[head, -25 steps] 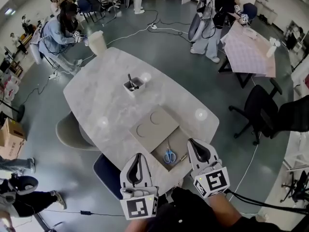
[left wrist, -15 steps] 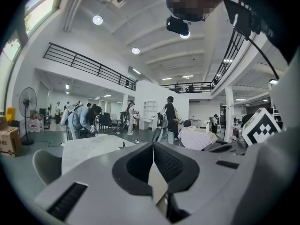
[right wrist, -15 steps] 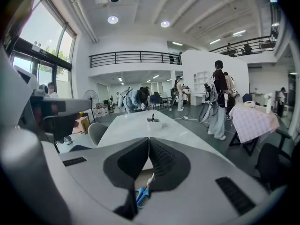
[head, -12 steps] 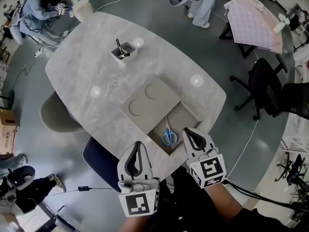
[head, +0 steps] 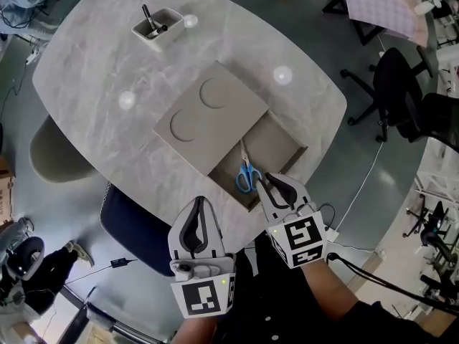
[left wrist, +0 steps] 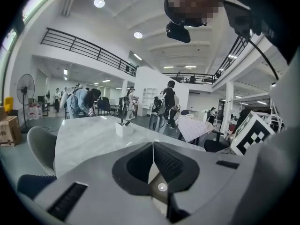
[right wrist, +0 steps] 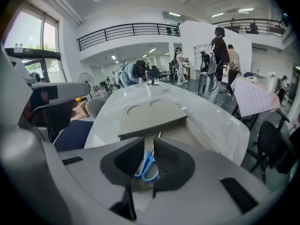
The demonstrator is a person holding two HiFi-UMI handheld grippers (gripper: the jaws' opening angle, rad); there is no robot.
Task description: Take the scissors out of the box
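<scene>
Marble table (head: 93, 70): the box (head: 300, 149) sits on it near the edge closest to the person.

Navy chair (head: 133, 228): tucked under the table edge, left of the box in the head view. Beige chair (head: 57, 156) is further left of the box, and a black office chair (head: 398, 84) stands well apart from it on the right.

Box: grey, shallow, open at the near end. Its lid (head: 208, 117), with two round recesses, is slid off toward the far left and covers the rest of the box.

Left gripper (head: 199, 202): off the table, near-left of the box. Jaws are closed tip to tip with nothing between them.

Right gripper (head: 267, 180): over the box's near edge, tilted down into it. Its jaws have just been opening and now stand a narrow gap apart, gripping nothing. In the right gripper view the scissors show through that gap.

White pen pot (head: 158, 27): well beyond the box, on the far side of the table, with dark pens in it.

Scissors (head: 247, 174): blue handles, lying flat inside the open end of the box. The blades point toward the lid, the handles toward the right gripper, just beside its tips.
</scene>
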